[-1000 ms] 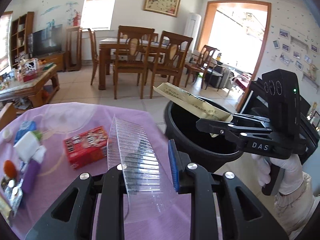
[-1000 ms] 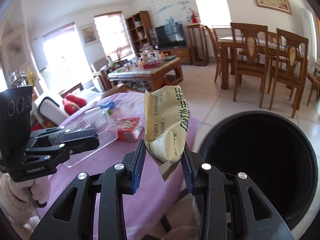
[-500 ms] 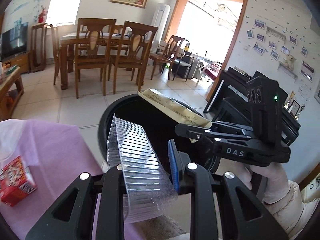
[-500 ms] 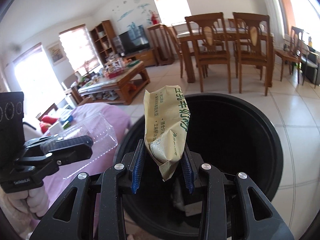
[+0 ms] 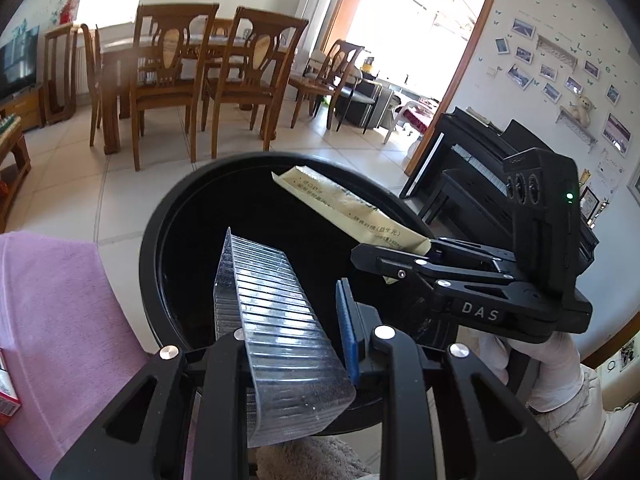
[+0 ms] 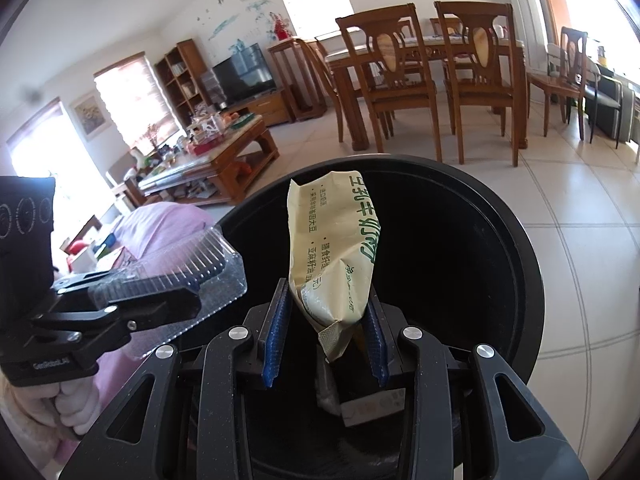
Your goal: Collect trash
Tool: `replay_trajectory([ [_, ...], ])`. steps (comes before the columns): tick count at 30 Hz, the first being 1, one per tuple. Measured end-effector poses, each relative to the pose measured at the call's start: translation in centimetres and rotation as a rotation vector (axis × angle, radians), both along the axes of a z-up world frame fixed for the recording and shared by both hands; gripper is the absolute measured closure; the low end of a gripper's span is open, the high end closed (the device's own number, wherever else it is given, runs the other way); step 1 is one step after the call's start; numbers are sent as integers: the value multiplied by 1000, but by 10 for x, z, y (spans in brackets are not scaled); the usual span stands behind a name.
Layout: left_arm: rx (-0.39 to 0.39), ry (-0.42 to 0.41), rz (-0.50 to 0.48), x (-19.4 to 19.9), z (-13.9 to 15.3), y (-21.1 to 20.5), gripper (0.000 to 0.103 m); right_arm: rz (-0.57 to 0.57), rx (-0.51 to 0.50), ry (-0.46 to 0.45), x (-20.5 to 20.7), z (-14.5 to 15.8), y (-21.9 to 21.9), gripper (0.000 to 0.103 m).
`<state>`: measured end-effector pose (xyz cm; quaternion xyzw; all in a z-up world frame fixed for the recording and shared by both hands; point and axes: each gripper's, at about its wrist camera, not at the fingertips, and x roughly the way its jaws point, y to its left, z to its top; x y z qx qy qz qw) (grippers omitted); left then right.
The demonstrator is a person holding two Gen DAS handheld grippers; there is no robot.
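A clear ribbed plastic container (image 5: 272, 304) is pinched in my left gripper (image 5: 292, 332), which is shut on it above the mouth of a black round bin (image 5: 160, 216). My right gripper (image 6: 325, 332) is shut on a crumpled yellow packet with green print (image 6: 336, 240), also over the black bin (image 6: 532, 264). In the left wrist view the right gripper (image 5: 372, 260) comes in from the right, the yellow packet (image 5: 344, 208) sticking out over the bin. In the right wrist view the left gripper (image 6: 188, 300) and its clear container (image 6: 208, 264) hang at the bin's left rim.
A white box (image 6: 372, 408) lies at the bin's bottom. The purple-clothed table (image 5: 52, 320) borders the bin on the left, with a red box (image 5: 6, 396) at its edge. Dining chairs (image 5: 180, 80), a black piano (image 5: 472, 168) and a cluttered coffee table (image 6: 212, 152) stand farther off.
Both grippers have swung from above the purple table to over the bin's mouth and dipped lower, each keeping its load. The bin now fills the middle of both views.
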<state>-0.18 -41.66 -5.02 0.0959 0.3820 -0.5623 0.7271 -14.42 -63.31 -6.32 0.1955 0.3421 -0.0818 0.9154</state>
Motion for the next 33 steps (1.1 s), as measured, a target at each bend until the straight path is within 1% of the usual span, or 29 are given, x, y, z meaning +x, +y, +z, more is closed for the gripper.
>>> replay_trajectory([
  [2,4,14,-5,1,0,-1,79,2,2,3,2,-1,0,68],
  [7,32,19,-23,3,-3,-6,79,-6,0,11,7,-3,2,68],
  [13,47,9,-10,5,-4,-13,79,-17,-8,22,8,-5,9,68],
  [18,42,7,3,5,-4,-16,79,-18,-26,27,11,-8,12,68],
  [25,48,44,-8,11,-5,-22,79,-17,-29,31,15,-11,16,68],
  [33,49,59,-4,14,-5,-24,79,-16,-37,33,17,-15,20,68],
])
